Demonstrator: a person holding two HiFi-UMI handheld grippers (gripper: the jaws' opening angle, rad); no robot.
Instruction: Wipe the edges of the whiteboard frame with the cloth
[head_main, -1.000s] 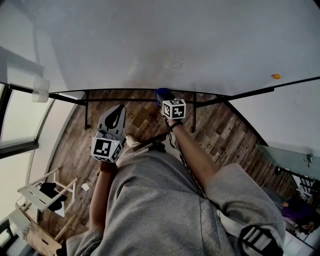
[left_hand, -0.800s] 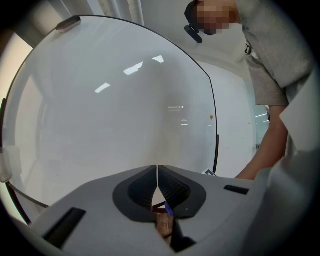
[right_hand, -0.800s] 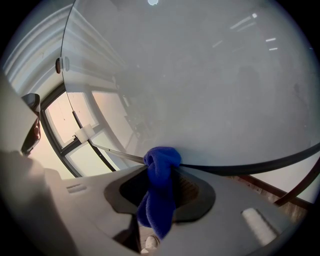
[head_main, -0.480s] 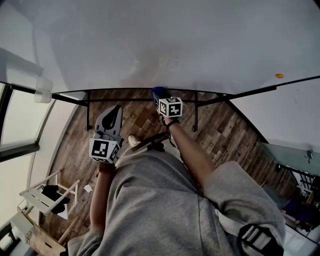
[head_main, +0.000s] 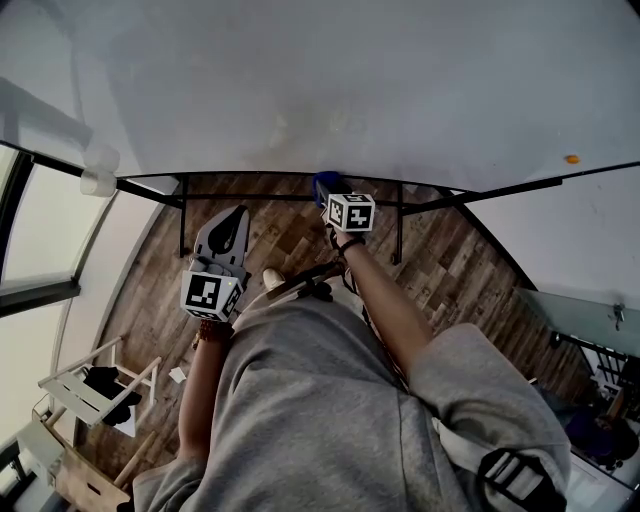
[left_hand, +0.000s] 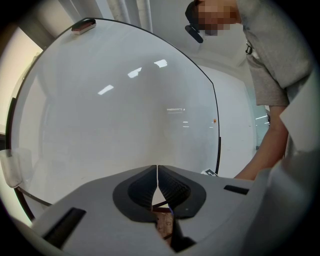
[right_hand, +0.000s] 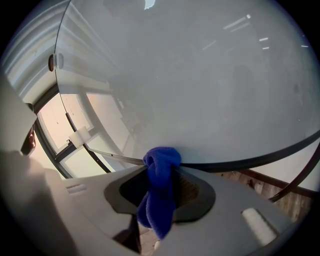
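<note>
The whiteboard (head_main: 330, 80) fills the top of the head view; its dark bottom frame edge (head_main: 250, 178) runs across the middle. My right gripper (head_main: 326, 186) is shut on a blue cloth (right_hand: 161, 172), and the cloth (head_main: 325, 183) presses against that bottom frame edge (right_hand: 240, 161). My left gripper (head_main: 232, 222) hangs lower and to the left, away from the board, its jaws shut with nothing between them. In the left gripper view the board (left_hand: 120, 110) stands ahead of that gripper (left_hand: 157, 172).
A black stand bar (head_main: 181, 215) and legs sit under the board over a wood-plank floor (head_main: 290, 240). A white corner piece (head_main: 98, 183) caps the frame at left. Windows (head_main: 40, 240) lie left; a wooden rack (head_main: 85, 385) stands low left.
The right gripper with the cloth slid a little left along the bottom frame edge, then back right. The left gripper stayed about where it was.
</note>
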